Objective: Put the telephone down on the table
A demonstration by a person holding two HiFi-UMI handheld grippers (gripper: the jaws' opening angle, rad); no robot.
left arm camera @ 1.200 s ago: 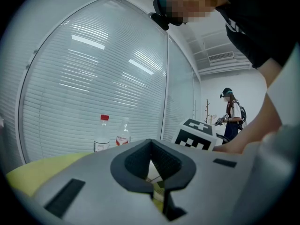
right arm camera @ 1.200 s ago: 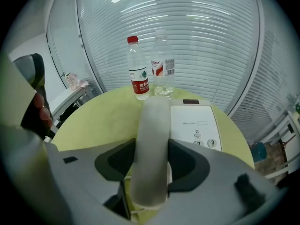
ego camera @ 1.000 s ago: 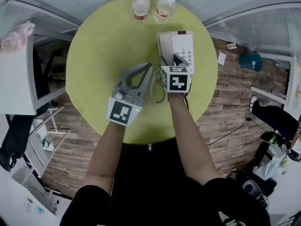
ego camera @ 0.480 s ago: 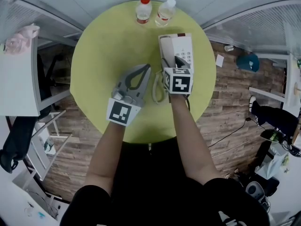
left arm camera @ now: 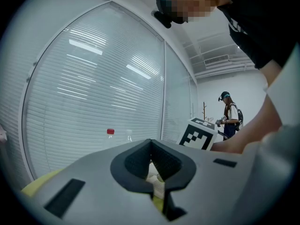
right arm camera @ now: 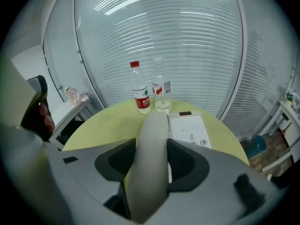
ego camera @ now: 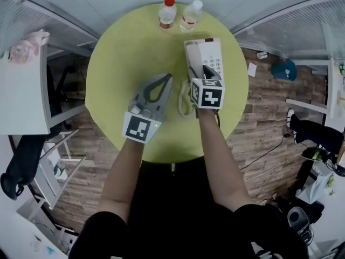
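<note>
A white telephone base (ego camera: pixel 209 55) sits on the round yellow-green table (ego camera: pixel 124 47), right of centre. My right gripper (ego camera: pixel 198 68) is shut on the grey-white handset (right arm camera: pixel 149 163), which runs along the base's (right arm camera: pixel 190 130) left side. Whether the handset rests in its cradle I cannot tell. The coiled cord (ego camera: pixel 183 99) loops on the table between the two grippers. My left gripper (ego camera: pixel 167 76) lies low over the table to the left of the phone, shut with nothing in it. In the left gripper view the jaws (left arm camera: pixel 151 142) meet, and a bit of cord (left arm camera: pixel 158 185) shows behind them.
Two clear bottles stand at the table's far edge, one with a red cap (ego camera: pixel 167 13), one with a white cap (ego camera: pixel 190 15). Beyond them is a wall of window blinds (right arm camera: pixel 187 46). Another person (left arm camera: pixel 229 116) stands far off in the room.
Only the head view has shifted a little. Both grippers sit where they were relative to the phone, the right one still shut on the handset.
</note>
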